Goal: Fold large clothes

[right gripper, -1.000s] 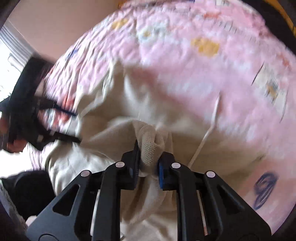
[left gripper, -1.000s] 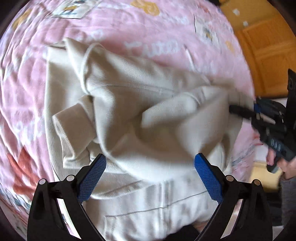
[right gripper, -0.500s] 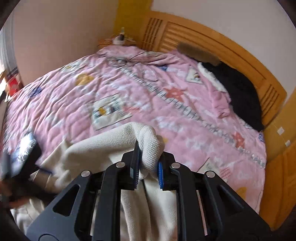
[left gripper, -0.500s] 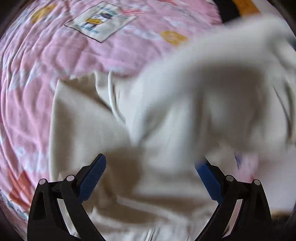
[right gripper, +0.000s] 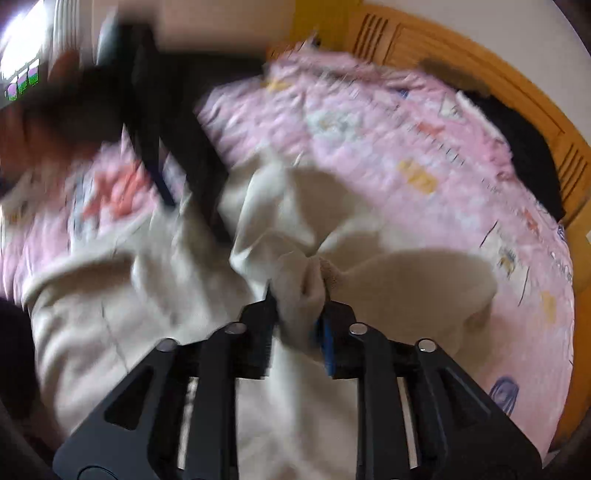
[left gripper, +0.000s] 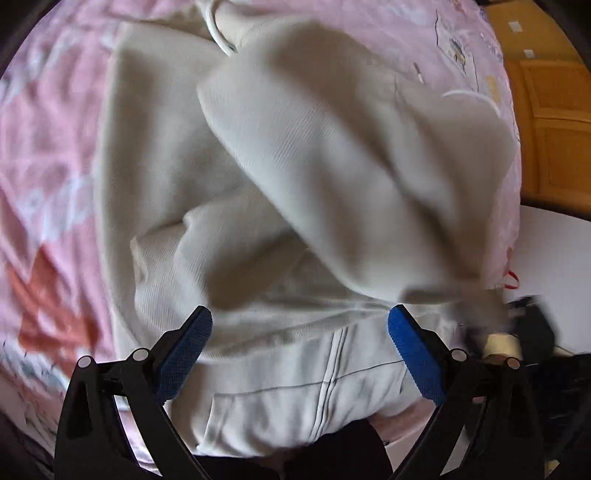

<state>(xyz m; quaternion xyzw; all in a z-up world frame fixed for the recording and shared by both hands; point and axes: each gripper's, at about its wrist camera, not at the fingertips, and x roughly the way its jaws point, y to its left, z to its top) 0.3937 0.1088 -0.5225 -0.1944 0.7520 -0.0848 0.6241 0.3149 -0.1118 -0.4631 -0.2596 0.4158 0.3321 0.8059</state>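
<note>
- The cream hoodie (left gripper: 258,184) lies on the pink quilt (left gripper: 48,155) of the bed, near the bed's foot edge, where its hem hangs over.
- The right gripper (right gripper: 297,317) has its jaws clamped on a bunched sleeve cuff (right gripper: 306,280); the sleeve (left gripper: 332,158) crosses the body on a slant.
- The left gripper (left gripper: 299,347) hovers over the hem, jaws wide apart, holding nothing.
- Probably a sleeve fold: lay the sleeve flat across the chest, release only once it is slack, and pin the body with the left if it drags.
- Long axis runs from the hem toward the headboard (right gripper: 461,70), drawstring (left gripper: 218,33) end farthest away.
</note>
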